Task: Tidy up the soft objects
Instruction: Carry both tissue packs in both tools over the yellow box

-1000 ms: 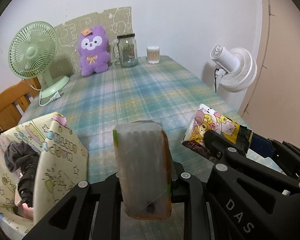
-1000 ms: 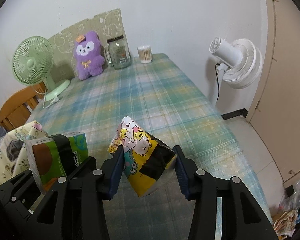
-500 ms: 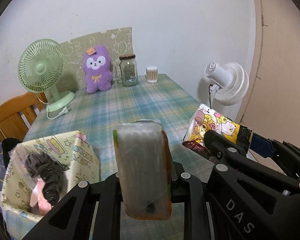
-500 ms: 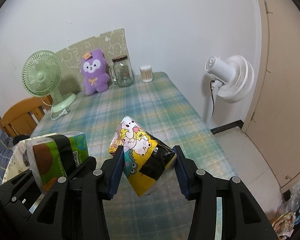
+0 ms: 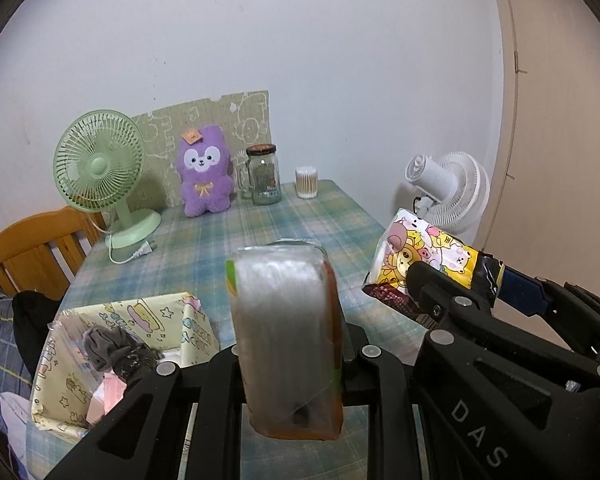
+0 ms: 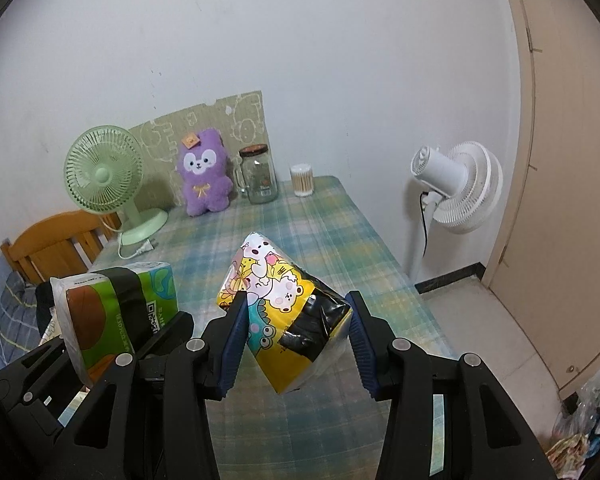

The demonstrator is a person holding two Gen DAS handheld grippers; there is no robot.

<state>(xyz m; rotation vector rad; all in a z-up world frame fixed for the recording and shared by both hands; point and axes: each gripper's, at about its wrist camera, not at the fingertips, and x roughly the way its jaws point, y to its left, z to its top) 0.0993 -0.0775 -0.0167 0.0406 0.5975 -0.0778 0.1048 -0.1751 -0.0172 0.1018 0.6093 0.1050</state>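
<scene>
My left gripper [image 5: 288,356] is shut on a green-and-orange tissue pack [image 5: 286,332], held high above the plaid table; the same pack shows in the right wrist view [image 6: 116,316]. My right gripper [image 6: 296,332] is shut on a yellow cartoon-print tissue pack [image 6: 284,304], also seen in the left wrist view [image 5: 428,264]. A yellow cartoon-print storage bag [image 5: 76,360] stands open at the table's near left, holding dark grey cloth [image 5: 112,348] and something pink. A purple plush toy [image 5: 206,178] sits at the far end.
A green desk fan [image 5: 100,172] stands at the far left with its plug on the table. A glass jar [image 5: 264,174] and a cotton-swab tub [image 5: 306,182] stand by the plush. A white floor fan [image 6: 456,184] is right of the table, a wooden chair [image 5: 32,252] left.
Both grippers have risen and drawn back from the table with their packs still held. The storage bag now sits lower and farther in view, its contents visible.
</scene>
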